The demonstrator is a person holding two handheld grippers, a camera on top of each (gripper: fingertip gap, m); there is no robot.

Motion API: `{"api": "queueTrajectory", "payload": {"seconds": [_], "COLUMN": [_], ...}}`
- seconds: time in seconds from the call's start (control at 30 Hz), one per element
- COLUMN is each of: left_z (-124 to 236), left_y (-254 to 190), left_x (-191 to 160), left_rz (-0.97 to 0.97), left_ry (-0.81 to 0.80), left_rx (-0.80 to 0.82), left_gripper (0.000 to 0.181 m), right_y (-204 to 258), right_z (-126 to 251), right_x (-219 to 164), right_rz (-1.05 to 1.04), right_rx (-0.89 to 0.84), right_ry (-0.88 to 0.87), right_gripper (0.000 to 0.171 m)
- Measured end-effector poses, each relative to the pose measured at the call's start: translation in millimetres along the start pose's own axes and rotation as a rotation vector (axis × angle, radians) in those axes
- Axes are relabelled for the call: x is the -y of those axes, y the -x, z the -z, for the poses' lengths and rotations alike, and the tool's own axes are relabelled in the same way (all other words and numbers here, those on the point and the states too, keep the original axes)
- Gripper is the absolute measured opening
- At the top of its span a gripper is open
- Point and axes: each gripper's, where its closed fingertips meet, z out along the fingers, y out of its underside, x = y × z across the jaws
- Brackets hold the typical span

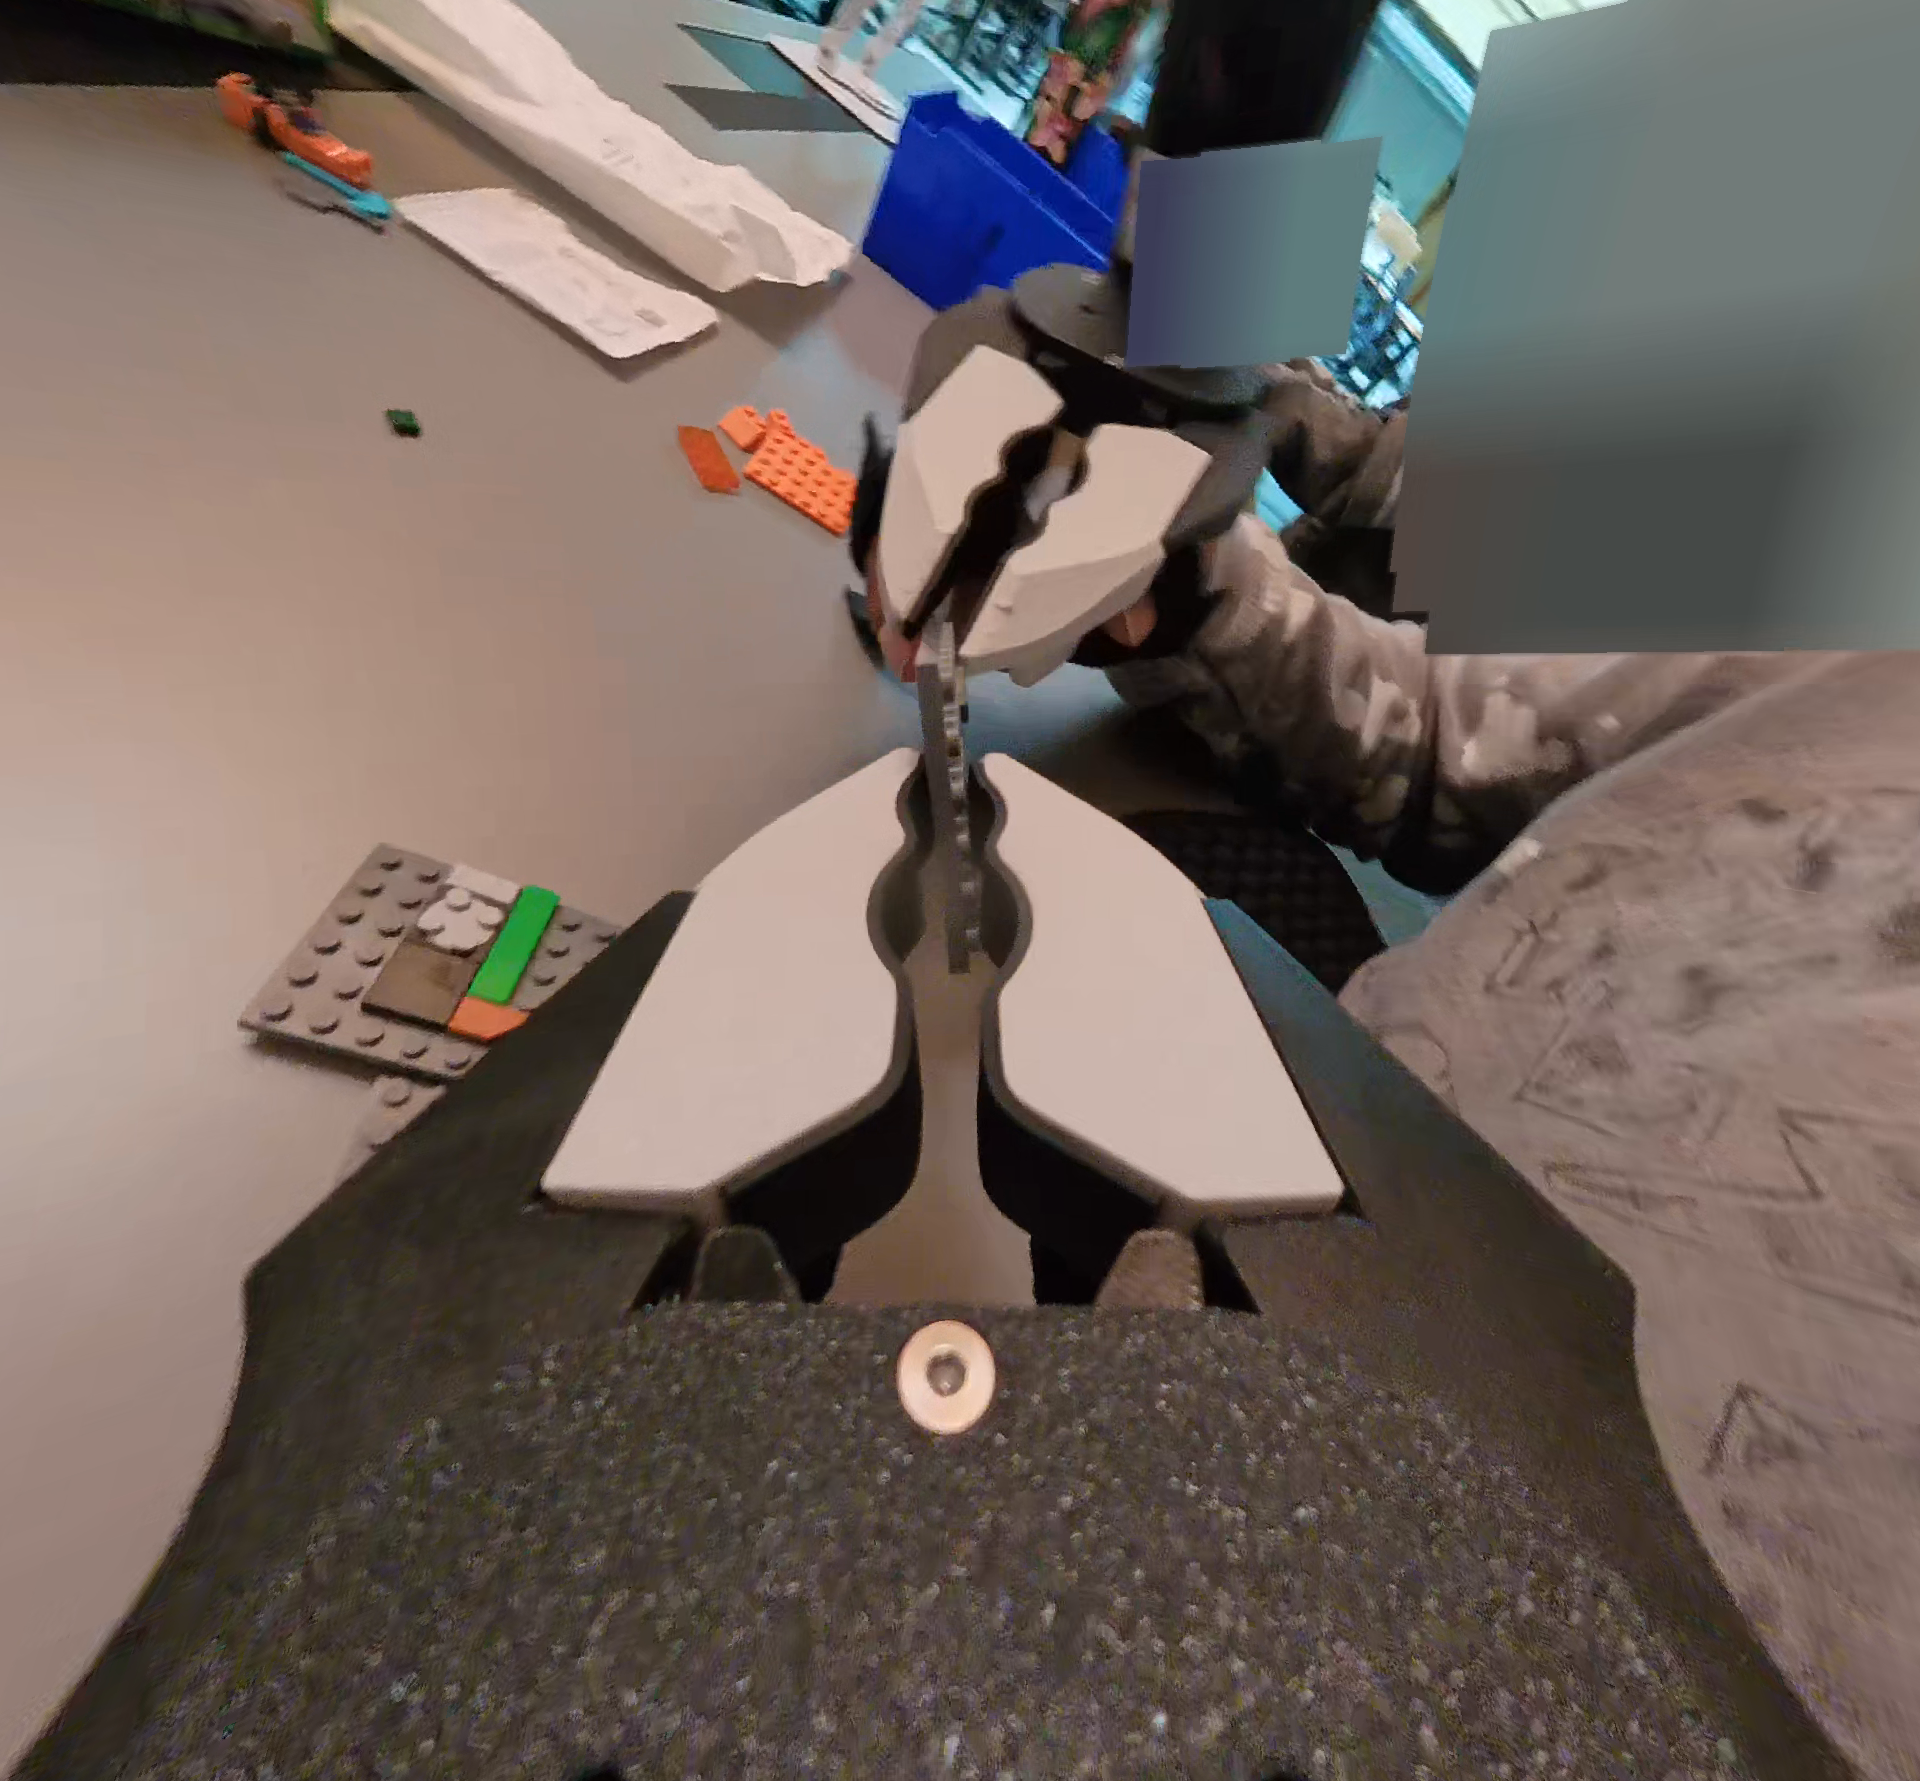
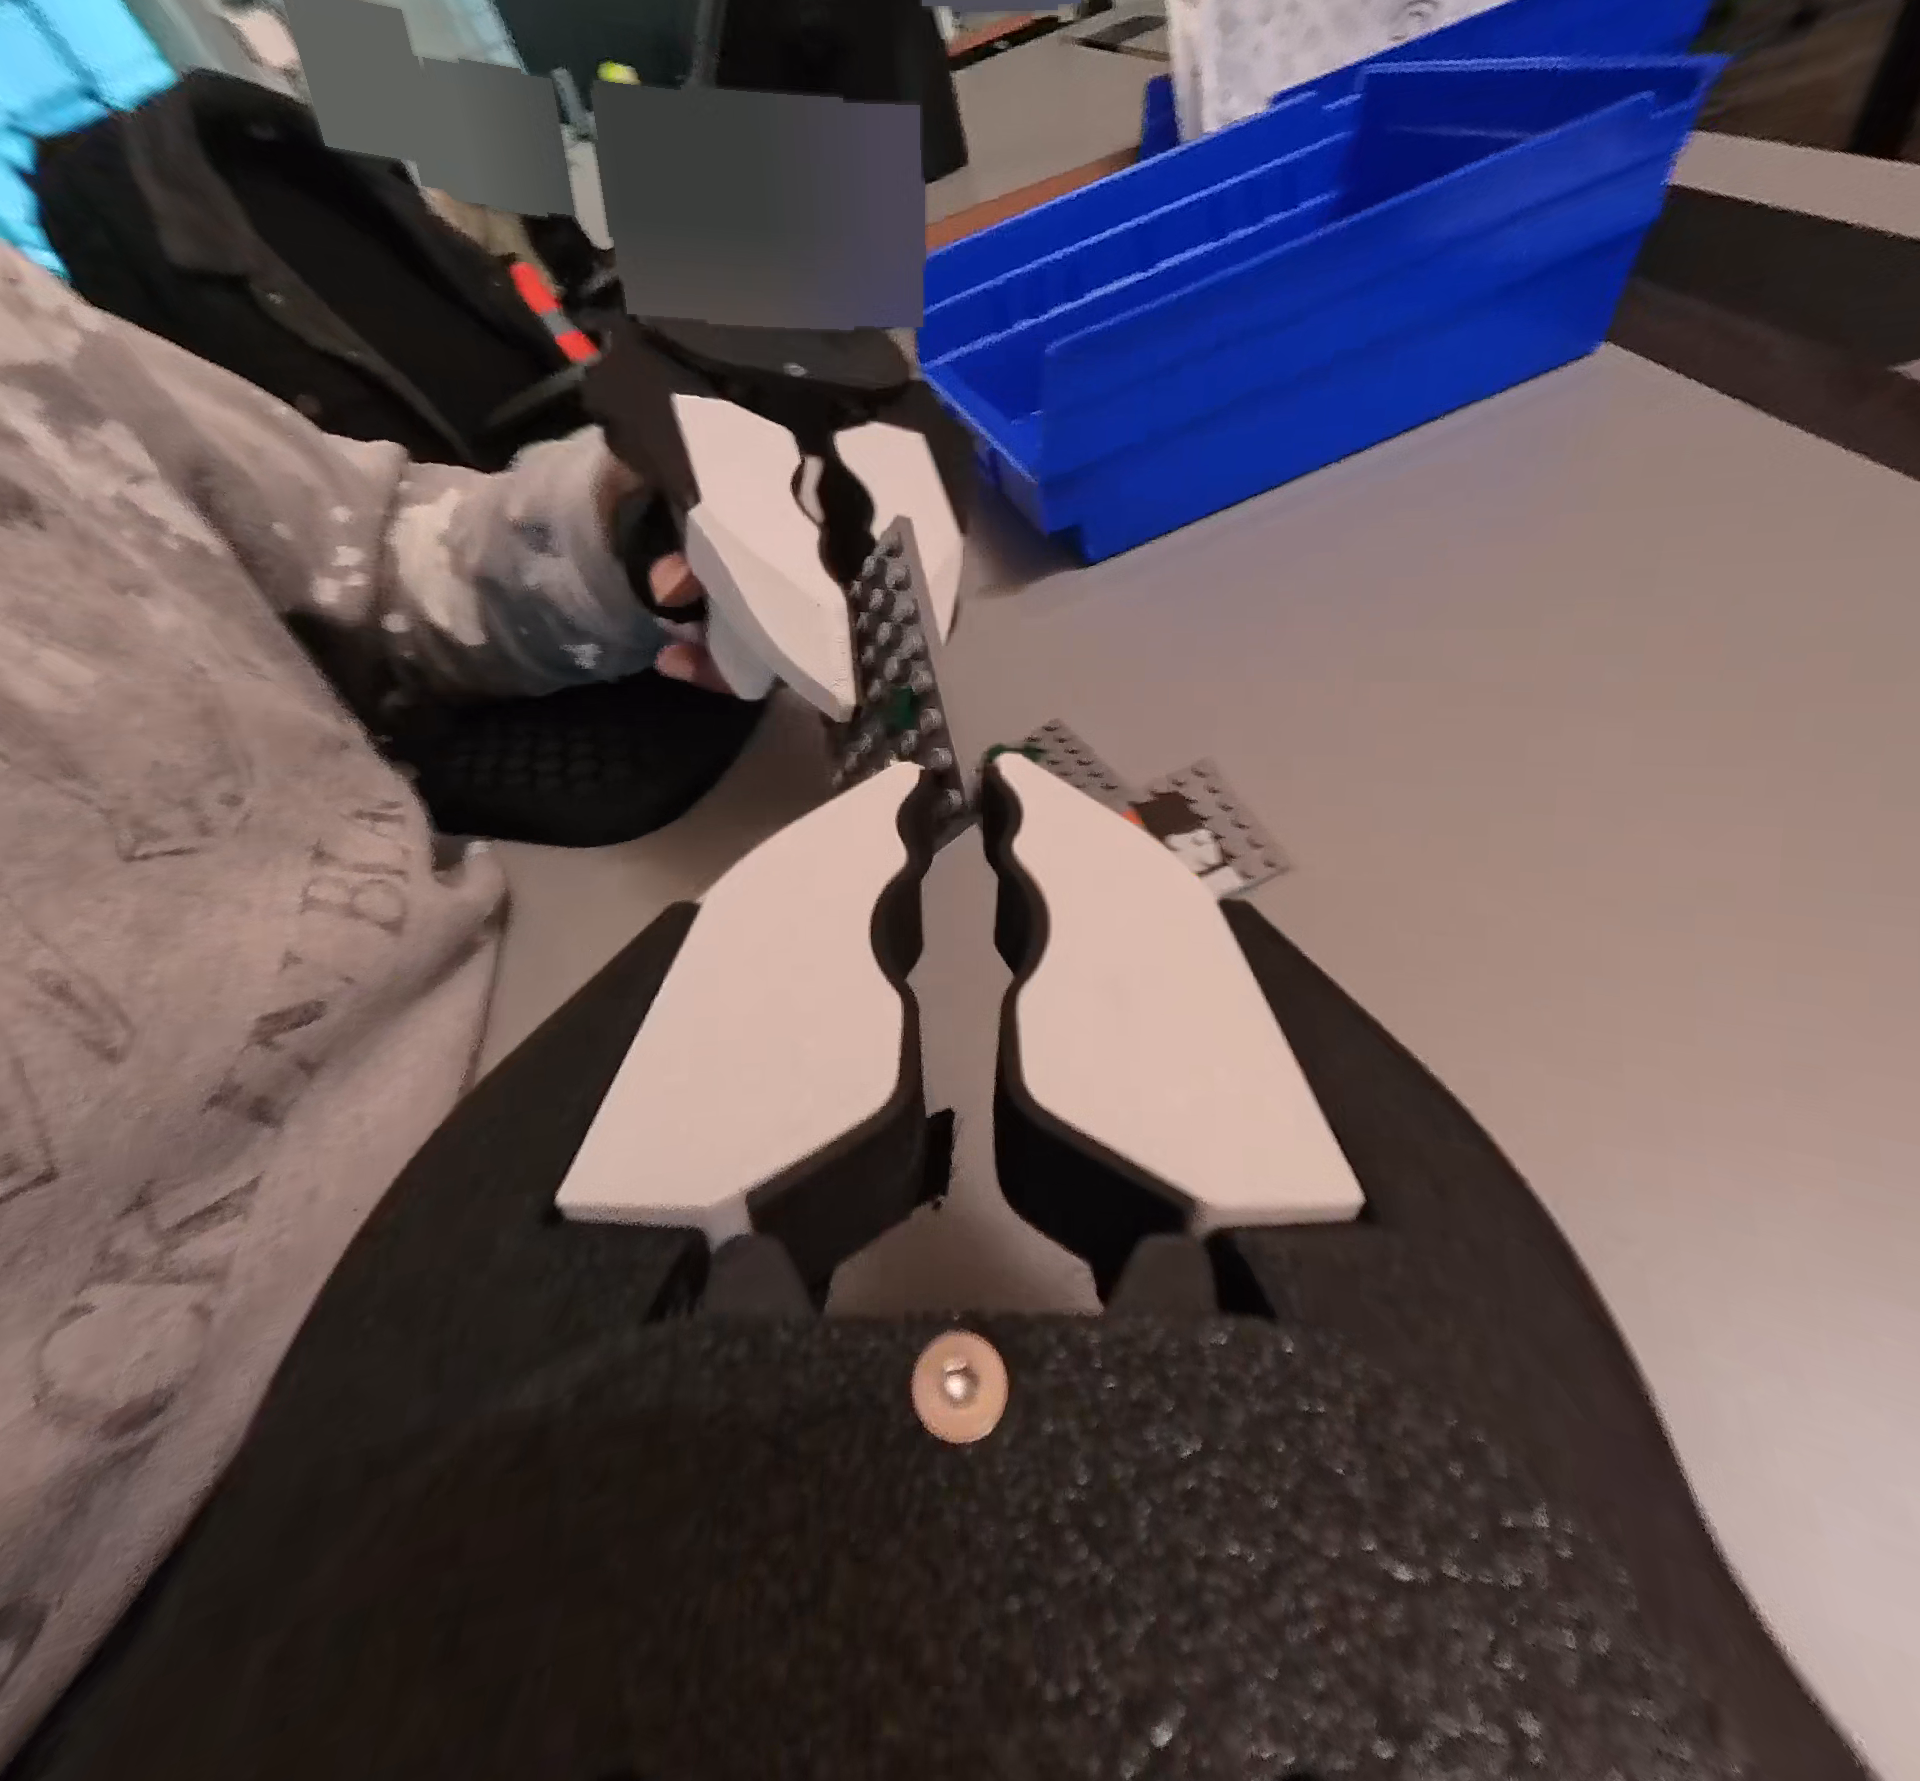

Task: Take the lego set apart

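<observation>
Grey studded plate held edge-on between your tongs

Your left tongs (image 1: 948, 775) clamp the dark grey plate (image 1: 948, 744) above the desk (image 1: 416, 640); your right tongs (image 2: 951, 775), narrowly parted, pinch its opposite end.

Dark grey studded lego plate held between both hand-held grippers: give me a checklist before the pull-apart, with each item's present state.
1. Left hand-held gripper shut on dark grey studded lego plate: ok.
2. Right hand-held gripper pinching the plate's other end: cannot tell; its tips show a gap.
3. Plate lifted off the grey table: ok.
4. Second piece seated on it: cannot tell.
5. Blue plastic bin clear of the grippers: ok.
</observation>
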Motion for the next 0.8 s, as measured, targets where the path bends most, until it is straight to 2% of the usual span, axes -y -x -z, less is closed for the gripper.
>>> {"api": "queueTrajectory", "payload": {"seconds": [0.13,0.23,0.37,0.63,0.8], "left_z": [2.9,4.0,-1.6,-4.2,-5.0], "left_y": [14.0,22.6,24.9,26.0,26.9], "left_x": [6.1,5.5,1.6,4.2,1.8], "left_rz": [0.09,0.039,0.005,-0.129,-0.154], "left_ry": [-0.076,-0.075,-0.04,-0.026,-0.007], "left_rx": [0.056,0.146,0.21,0.358,0.383], "left_gripper": [0.005,0.005,0.005,0.005,0.006], "right_y": [-19.1,-13.6,-5.1,-13.5,-16.1], "right_z": [0.7,3.7,-13.0,-19.7,-21.0], "right_x": [10.3,25.2,12.2,2.9,0.6], "right_rz": [0.224,0.473,0.676,0.687,0.698], "right_rx": [-0.313,-0.478,-0.514,-0.565,-0.579], "right_ry": [0.0,-0.004,0.112,0.13,0.124], "right_gripper": [0.012,0.012,0.013,0.01,0.008]}}
